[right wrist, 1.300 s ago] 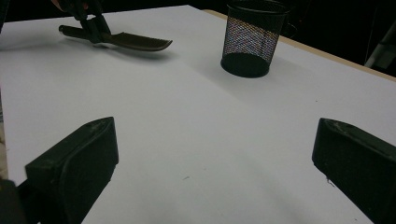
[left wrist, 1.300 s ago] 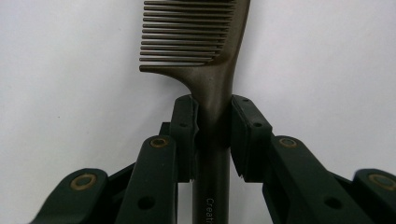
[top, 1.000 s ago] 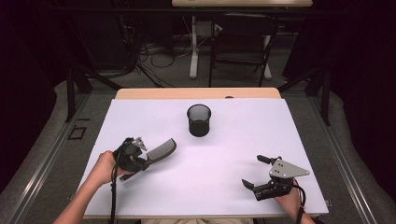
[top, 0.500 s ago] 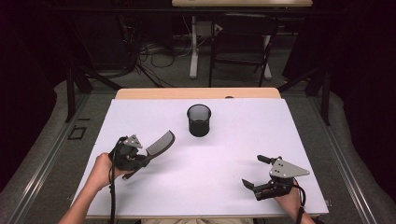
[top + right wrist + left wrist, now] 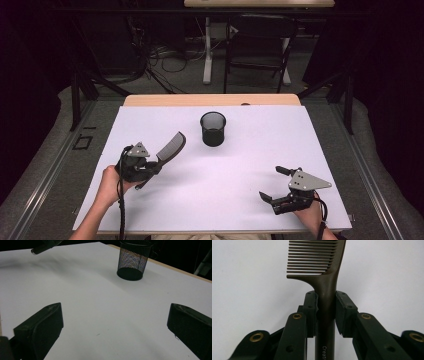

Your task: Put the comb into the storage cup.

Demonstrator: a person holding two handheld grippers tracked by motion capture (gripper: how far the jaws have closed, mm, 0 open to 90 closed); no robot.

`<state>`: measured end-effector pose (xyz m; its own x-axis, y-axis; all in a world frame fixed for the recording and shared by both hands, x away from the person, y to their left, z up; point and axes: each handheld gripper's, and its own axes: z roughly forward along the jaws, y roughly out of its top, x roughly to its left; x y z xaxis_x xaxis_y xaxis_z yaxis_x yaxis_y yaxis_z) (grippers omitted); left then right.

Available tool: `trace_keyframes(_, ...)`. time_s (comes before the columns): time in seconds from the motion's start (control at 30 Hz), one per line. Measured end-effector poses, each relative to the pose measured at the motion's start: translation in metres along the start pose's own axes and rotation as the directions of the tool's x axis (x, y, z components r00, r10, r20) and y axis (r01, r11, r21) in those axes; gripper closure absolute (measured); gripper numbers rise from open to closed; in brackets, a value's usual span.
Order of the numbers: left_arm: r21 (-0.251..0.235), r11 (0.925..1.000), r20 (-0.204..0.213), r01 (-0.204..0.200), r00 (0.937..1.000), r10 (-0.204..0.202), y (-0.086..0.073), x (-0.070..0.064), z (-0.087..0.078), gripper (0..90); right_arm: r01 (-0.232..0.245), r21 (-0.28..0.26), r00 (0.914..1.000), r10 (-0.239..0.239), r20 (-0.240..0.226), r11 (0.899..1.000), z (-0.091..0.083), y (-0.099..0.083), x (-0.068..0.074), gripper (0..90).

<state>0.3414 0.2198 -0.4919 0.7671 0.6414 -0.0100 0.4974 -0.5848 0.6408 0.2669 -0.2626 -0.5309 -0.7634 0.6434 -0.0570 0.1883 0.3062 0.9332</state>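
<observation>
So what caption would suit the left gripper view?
Left gripper clamps a dark comb by its handle, teeth pointing away.

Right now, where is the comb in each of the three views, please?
High view: comb, left of centre, in the left gripper, left of the mesh cup.
Left gripper view: centre, upright between the fingers, teeth at top.
Right gripper view: dark tip at top left, perhaps its handle; cannot tell.
Shared landmark: the white tabletop.
</observation>
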Motion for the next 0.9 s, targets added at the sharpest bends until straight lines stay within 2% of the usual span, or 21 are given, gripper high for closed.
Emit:
trace_keyframes(0.3, -0.074, 0.9972, -0.039, 0.006, 0.9992, -0.009, 0.0021, -0.0038, -0.0009, 72.6, -0.002, -0.002, 1.0000, 0.002, 0.003, 1.000, 0.0005, 0.0001, -0.0005, 0.0)
trace_keyframes(0.57, -0.137, 0.9903, -0.062, 0.024, 0.9975, -0.033, 0.0021, -0.0038, 0.0011, 72.6, -0.003, -0.004, 1.0000, 0.003, 0.008, 1.000, -0.0002, 0.0002, -0.0019, 0.0)
trace_keyframes(0.73, -0.181, 0.9828, -0.062, 0.036, 0.9969, -0.048, 0.0016, -0.0040, 0.0044, 72.6, -0.014, 0.000, 0.9999, 0.014, 0.004, 1.000, 0.0017, -0.0008, -0.0023, 0.0)
trace_keyframes(0.9, -0.203, 0.9778, -0.061, 0.050, 0.9961, -0.064, 0.0012, -0.0032, 0.0064, 72.6, -0.011, 0.007, 0.9999, 0.011, 0.002, 1.000, 0.0013, -0.0005, -0.0017, 0.0)
